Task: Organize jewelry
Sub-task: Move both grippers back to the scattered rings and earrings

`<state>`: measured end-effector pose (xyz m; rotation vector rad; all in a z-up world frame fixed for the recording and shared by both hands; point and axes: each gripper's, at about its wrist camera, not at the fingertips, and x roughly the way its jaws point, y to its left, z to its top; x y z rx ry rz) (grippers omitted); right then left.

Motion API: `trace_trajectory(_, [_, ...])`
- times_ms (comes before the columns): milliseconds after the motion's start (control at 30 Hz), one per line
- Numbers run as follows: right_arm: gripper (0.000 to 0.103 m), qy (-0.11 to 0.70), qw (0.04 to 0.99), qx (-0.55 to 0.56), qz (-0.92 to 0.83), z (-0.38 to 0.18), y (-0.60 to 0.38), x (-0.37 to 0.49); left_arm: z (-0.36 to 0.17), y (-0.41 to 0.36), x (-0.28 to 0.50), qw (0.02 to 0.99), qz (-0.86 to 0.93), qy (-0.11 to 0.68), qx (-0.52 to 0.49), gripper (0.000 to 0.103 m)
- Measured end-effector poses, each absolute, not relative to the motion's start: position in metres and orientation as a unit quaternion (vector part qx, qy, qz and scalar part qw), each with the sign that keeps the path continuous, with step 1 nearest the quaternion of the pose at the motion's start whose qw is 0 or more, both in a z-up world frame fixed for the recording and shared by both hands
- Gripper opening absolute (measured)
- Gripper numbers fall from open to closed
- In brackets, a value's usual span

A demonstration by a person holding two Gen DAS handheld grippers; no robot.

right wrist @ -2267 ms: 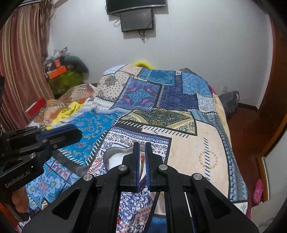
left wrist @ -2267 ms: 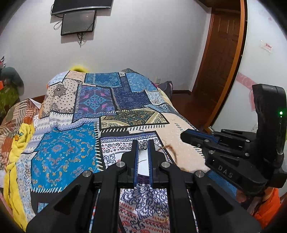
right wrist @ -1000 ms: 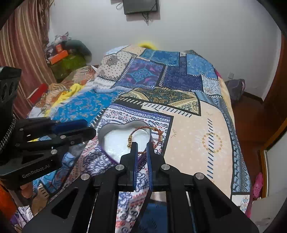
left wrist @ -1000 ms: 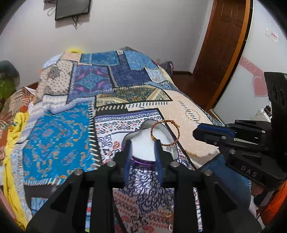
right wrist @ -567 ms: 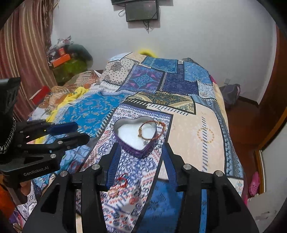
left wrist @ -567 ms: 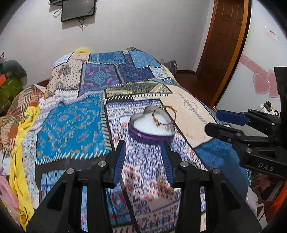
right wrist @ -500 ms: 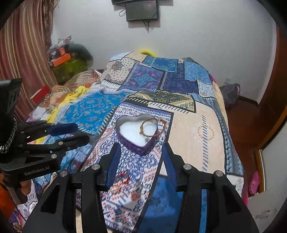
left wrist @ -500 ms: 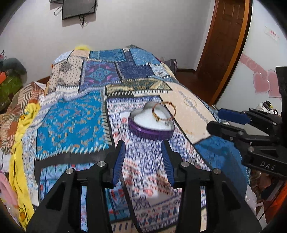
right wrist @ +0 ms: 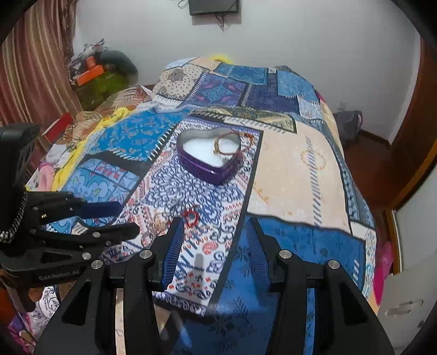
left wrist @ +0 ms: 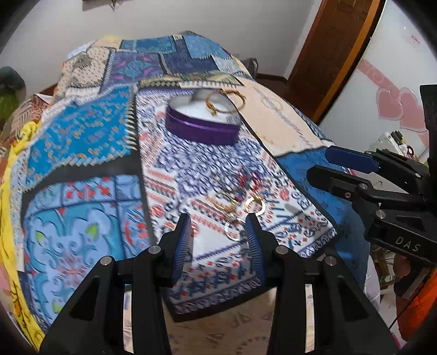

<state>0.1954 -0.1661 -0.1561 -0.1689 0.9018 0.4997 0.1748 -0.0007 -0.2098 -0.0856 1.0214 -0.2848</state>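
A purple heart-shaped tin (left wrist: 202,120) with a white lining sits on the patchwork bedspread; it also shows in the right wrist view (right wrist: 210,155). A gold and red bracelet (left wrist: 225,102) lies over its right rim (right wrist: 222,143). Several loose rings and hoops (left wrist: 240,207) lie on the spread just ahead of my left gripper (left wrist: 218,232), which is open and empty. A small red ring (right wrist: 191,215) lies near the left fingertip of my right gripper (right wrist: 214,233), also open and empty. Each gripper shows at the side of the other's view.
The patchwork bedspread (right wrist: 295,153) covers the bed, with its near edge just below both grippers. A yellow cloth (left wrist: 11,169) and clutter lie on the left. A wooden door (left wrist: 333,49) stands at the right, and a wall screen (right wrist: 214,6) hangs at the back.
Both grippers let go of the bracelet over the tin, opened wide and drew back toward the bed's near edge. They now point lower, and loose rings have come into view.
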Motion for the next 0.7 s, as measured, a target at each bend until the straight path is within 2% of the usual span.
trace_trajectory(500, [0.044,0.456,0.855,-0.068,0.237,-0.177,-0.175,0.188,-0.232,-0.014,0.175,0.858,-0.148,0.49,-0.055,0.04])
trace_trajectory(567, [0.044,0.458,0.854,-0.07,0.238,-0.18,-0.173,0.189,-0.232,-0.013,0.176,0.861,-0.143,0.486,-0.055,0.033])
trace_trajectory(633, [0.044,0.456,0.854,-0.073,0.238,-0.182,-0.17,0.19,-0.233,-0.012,0.178,0.864,-0.137,0.482,-0.05,0.02])
trace_trajectory(700, [0.044,0.455,0.854,-0.076,0.24,-0.183,-0.167,0.192,-0.234,-0.01,0.179,0.864,-0.141,0.48,-0.054,0.02])
